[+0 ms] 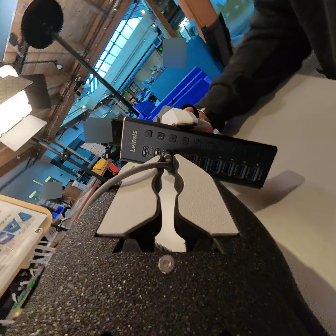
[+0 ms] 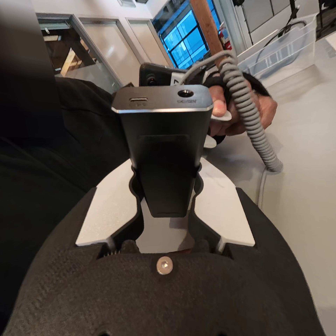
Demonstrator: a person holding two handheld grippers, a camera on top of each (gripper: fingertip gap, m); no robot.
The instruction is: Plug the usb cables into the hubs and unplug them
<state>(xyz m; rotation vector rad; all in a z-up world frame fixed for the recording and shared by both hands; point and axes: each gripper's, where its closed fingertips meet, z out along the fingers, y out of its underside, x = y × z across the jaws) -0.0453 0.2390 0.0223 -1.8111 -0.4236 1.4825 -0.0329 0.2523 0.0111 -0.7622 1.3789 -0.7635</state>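
Note:
A long black USB hub [image 1: 209, 151] is held in the air over the pale table, with a row of blue USB ports facing my left gripper. My left gripper [image 1: 168, 161] is shut on the dark plug of a grey cable [image 1: 116, 179], and the plug sits at a port near the hub's left end. My right gripper [image 2: 164, 170] is shut on the same hub [image 2: 161, 127], seen end-on, gripping its two long sides. The right gripper's white fingers [image 1: 178, 116] show behind the hub in the left wrist view. The cable's coiled grey part [image 2: 243, 101] hangs beside the hub.
A person's dark sleeve [image 1: 263, 60] and hand [image 2: 236, 120] are close behind the hub. Blue bins [image 1: 178, 92] stand at the far table edge. A clear plastic bin [image 2: 280, 51] stands on the pale table [image 2: 300, 163]. A wooden-edged board with papers [image 1: 18, 229] lies at the left. Left and right tips are no more than a few centimetres apart.

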